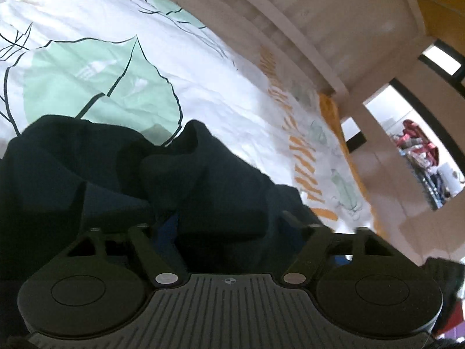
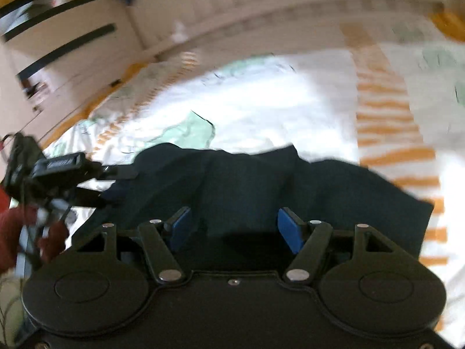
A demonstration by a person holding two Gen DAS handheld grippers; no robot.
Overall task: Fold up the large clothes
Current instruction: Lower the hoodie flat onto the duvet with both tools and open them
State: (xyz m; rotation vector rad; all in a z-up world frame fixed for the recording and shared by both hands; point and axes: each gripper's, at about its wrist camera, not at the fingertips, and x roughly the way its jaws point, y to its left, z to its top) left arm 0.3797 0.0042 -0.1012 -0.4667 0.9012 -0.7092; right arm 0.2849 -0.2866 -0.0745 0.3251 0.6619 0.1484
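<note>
Dark navy garment (image 2: 261,180) lying crumpled on bed w/ white leaf-print cover (image 1: 203,67), nearer the foot edge than the slatted headboard (image 1: 305,29), orange-striped border of cover off to the side. Right gripper (image 2: 235,226) w/ blue pads (image 2: 181,226) spread wide just over the cloth, nothing pinched btwn them. Left gripper (image 1: 162,212) buried in bunched folds of same garment, fingers hidden by dark fabric; can't tell whether gripping or loose.
</note>
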